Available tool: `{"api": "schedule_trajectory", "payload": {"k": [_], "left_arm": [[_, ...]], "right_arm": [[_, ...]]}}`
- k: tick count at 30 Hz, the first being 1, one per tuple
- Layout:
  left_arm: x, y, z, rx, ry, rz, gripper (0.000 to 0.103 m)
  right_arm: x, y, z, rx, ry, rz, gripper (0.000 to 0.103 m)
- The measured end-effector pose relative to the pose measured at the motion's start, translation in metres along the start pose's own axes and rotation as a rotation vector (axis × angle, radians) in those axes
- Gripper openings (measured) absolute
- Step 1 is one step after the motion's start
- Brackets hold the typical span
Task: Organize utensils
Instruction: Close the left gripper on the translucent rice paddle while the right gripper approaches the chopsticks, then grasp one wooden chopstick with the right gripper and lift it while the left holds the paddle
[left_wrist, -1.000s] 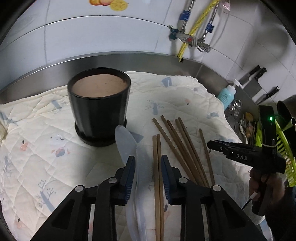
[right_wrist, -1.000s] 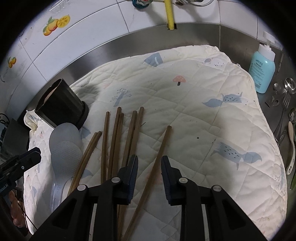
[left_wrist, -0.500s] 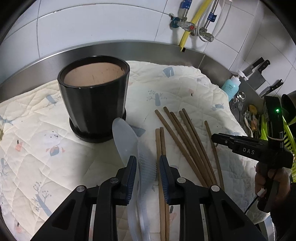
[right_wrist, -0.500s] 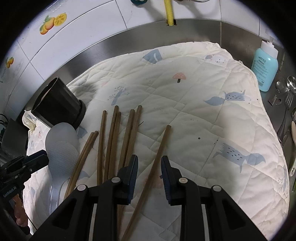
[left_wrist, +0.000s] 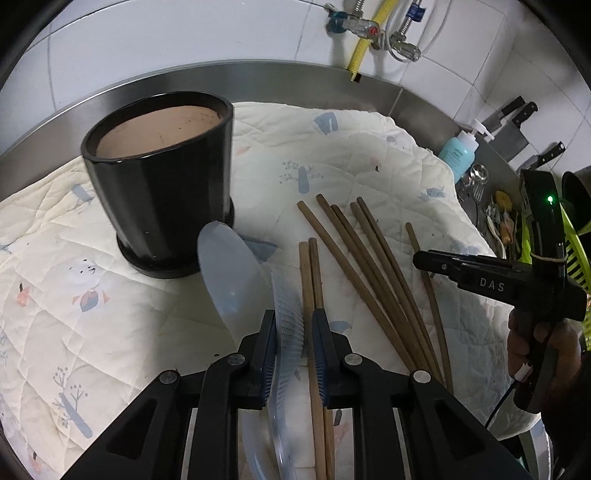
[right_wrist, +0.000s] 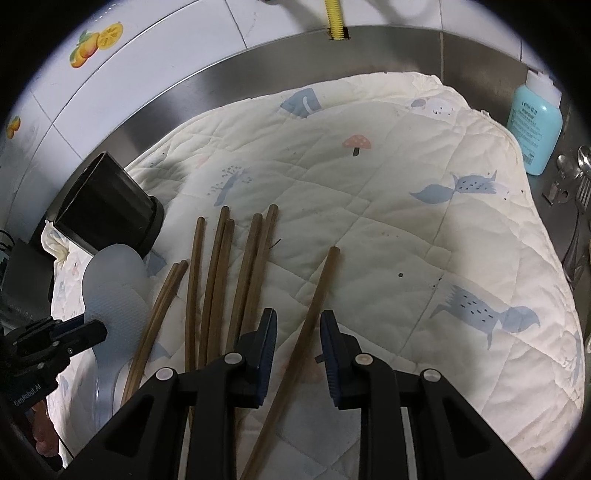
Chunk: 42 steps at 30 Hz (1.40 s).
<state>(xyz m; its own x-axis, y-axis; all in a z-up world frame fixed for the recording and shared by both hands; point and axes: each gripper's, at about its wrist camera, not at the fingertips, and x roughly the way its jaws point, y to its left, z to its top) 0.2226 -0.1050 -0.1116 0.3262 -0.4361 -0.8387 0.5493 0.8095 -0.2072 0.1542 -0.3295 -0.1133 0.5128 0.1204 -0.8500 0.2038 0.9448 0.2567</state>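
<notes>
A black pot (left_wrist: 162, 177) stands on a quilted mat (left_wrist: 92, 295); it also shows in the right wrist view (right_wrist: 103, 218). Several brown chopsticks (left_wrist: 369, 266) lie fanned on the mat. Two translucent rice paddles overlap: one lies flat (left_wrist: 229, 269), the dimpled one (left_wrist: 290, 325) is tilted on edge between my left gripper's (left_wrist: 293, 332) fingers, which have closed in on it. My right gripper (right_wrist: 295, 332) is open and straddles a single chopstick (right_wrist: 314, 302) without touching it.
A steel counter rim (right_wrist: 258, 74) and tiled wall bound the mat at the back. A blue bottle (right_wrist: 535, 125), spoons and forks (right_wrist: 576, 184) lie right of the mat. Knives (left_wrist: 517, 118) hang on the wall, and a green rack (left_wrist: 576, 251) is far right.
My left gripper has moved forward and narrowed around the dimpled rice paddle, which has tipped up on edge. My right gripper has edged forward over the single chopstick, still open.
</notes>
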Motion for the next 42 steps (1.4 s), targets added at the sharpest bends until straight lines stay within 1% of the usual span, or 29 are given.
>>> {"api": "schedule_trajectory", "payload": {"k": [2,3,5,8,14,16,19,22,25,31,39,42], "left_arm": [[0.005,-0.003,0.002,0.013,0.014,0.023,0.015],[0.007,-0.003,0.003,0.014,0.020,0.028,0.015],[0.011,-0.004,0.005,0.013,0.029,0.021,0.013],[0.015,-0.006,0.006,0.022,0.040,0.031,0.009],[0.017,-0.011,0.006,0.030,0.036,0.033,0.006],[0.016,-0.014,0.006,0.032,0.033,0.031,0.005],[0.014,-0.014,0.006,0.027,0.021,0.029,0.004],[0.012,-0.011,0.004,0.007,0.012,0.021,0.004],[0.006,-0.009,0.003,-0.007,-0.010,0.017,0.004],[-0.010,-0.003,0.003,-0.049,-0.056,-0.002,0.003],[-0.046,-0.002,0.009,-0.083,-0.157,-0.015,0.003],[-0.058,-0.001,0.011,-0.104,-0.187,-0.015,0.003]], "right_arm": [[0.002,-0.001,0.001,0.002,0.006,0.000,0.025],[0.003,-0.001,0.001,0.003,0.007,0.000,0.024],[0.003,-0.002,0.002,0.003,0.006,-0.002,0.024],[0.005,-0.003,0.003,0.010,0.006,-0.001,0.023],[0.010,-0.007,0.007,0.024,0.009,0.007,0.021],[0.011,-0.005,0.009,0.012,0.012,-0.004,0.020],[0.014,-0.001,0.011,-0.016,0.017,-0.034,0.015],[0.014,0.003,0.011,-0.044,0.016,-0.055,0.014],[0.011,0.003,0.011,-0.044,0.004,-0.043,0.013],[-0.008,0.007,0.009,-0.060,-0.052,-0.023,0.012],[-0.043,0.024,0.011,-0.105,-0.131,0.014,0.011],[-0.056,0.030,0.013,-0.116,-0.156,0.043,0.011]]}}
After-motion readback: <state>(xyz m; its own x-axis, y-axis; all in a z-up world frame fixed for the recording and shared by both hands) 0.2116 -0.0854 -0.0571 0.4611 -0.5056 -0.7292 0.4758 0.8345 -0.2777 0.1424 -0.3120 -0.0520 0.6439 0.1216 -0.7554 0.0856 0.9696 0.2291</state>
